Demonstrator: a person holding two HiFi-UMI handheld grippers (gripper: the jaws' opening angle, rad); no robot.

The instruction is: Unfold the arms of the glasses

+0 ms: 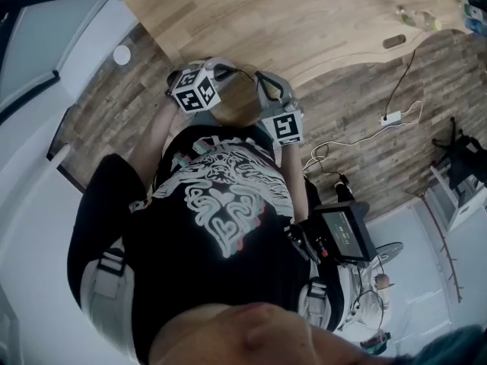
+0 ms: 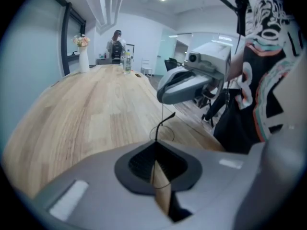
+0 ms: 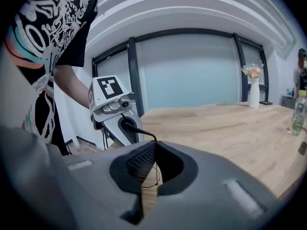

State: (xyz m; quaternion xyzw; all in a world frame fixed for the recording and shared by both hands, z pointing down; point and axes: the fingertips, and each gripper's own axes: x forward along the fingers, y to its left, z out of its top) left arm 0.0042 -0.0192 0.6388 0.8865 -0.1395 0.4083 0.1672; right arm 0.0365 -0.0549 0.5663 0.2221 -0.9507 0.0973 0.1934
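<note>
Thin wire-framed glasses [image 2: 164, 123] with a black arm [image 3: 139, 130] hang between my two grippers, just above the near edge of the wooden table [image 1: 304, 21]. My left gripper [image 2: 156, 143] is shut on the wire frame, with a rim loop and the black arm tip poking out of its seam. My right gripper [image 3: 154, 146] is also shut on the glasses, and the black arm runs from it toward the left gripper [image 3: 119, 114]. In the head view both grippers [image 1: 225, 72] [image 1: 271, 90] sit close together in front of the person's chest, and the glasses are too thin to make out.
The long wooden table [image 2: 81, 114] stretches away, with a vase of flowers [image 2: 83, 54] and a bottle [image 2: 126, 61] at its far end, where a person [image 2: 115, 46] stands. Another bottle [image 3: 299, 114] is at the right. A power strip [image 1: 391, 117] with cables lies on the floor.
</note>
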